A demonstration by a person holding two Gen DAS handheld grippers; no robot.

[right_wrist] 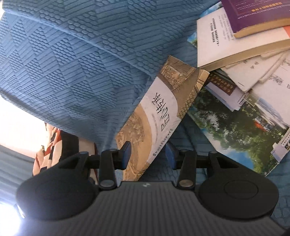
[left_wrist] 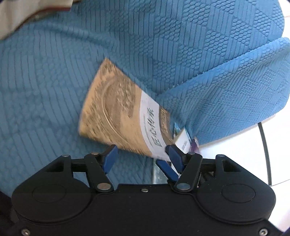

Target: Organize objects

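A tan book [left_wrist: 117, 112] with a white title band stands tilted on the blue sofa [left_wrist: 54, 72], blurred in the left wrist view. My left gripper [left_wrist: 142, 156] is open, its fingertips just short of the book's lower edge. One blue finger of my right gripper [left_wrist: 166, 168] shows under the book's banded corner. In the right wrist view the same book [right_wrist: 159, 112] passes between the jaws of my right gripper [right_wrist: 147, 152]. The left pad lies over the cover. A strip of sofa [right_wrist: 72, 63] shows between the book's edge and the right pad, so this gripper is open.
A loose pile of books [right_wrist: 244, 45] lies on the seat to the right, with a purple book [right_wrist: 257, 16] on top and a photo-cover book [right_wrist: 241, 130] nearest. A sofa cushion [left_wrist: 235, 81] rises at the right. White floor [left_wrist: 235, 154] and a dark cable [left_wrist: 266, 148] lie beyond it.
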